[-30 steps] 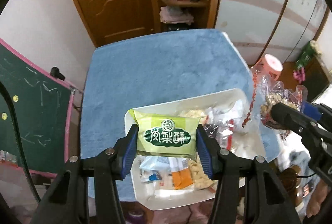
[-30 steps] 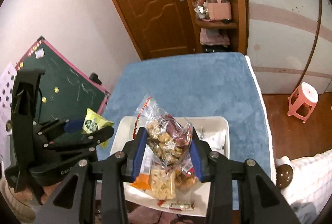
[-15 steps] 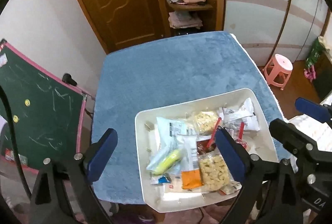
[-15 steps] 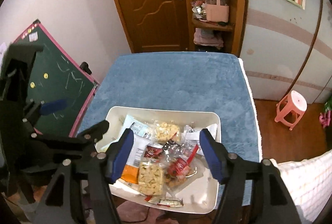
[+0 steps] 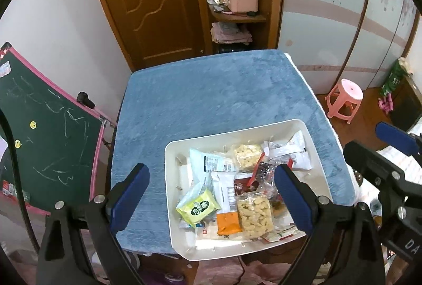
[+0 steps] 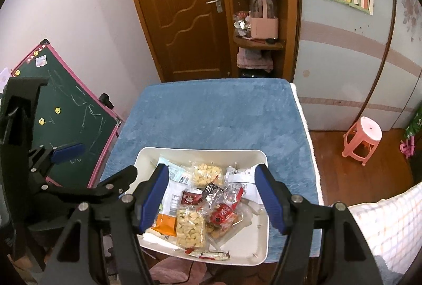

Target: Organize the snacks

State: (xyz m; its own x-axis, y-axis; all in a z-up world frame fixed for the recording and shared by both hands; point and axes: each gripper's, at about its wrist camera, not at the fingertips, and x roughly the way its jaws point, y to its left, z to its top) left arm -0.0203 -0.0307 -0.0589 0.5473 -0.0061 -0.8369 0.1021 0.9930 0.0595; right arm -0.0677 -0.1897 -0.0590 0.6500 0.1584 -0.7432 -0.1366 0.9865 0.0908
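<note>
Snacks fill the white tray; each hand-held gripper gapes empty above.

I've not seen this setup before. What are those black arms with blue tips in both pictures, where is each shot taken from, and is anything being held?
There is no robot: a person holds hand tongs, one per hand, each with a fisheye camera looking along its fingers. One picture looks past the left tongs, the other past the right tongs. The blue tips are their pads. Both tongs are open and hold nothing. Below them a white tray of snack packets sits on a blue plush table cover; a green packet and a clear bag of pale puffs lie in the tray.
</note>
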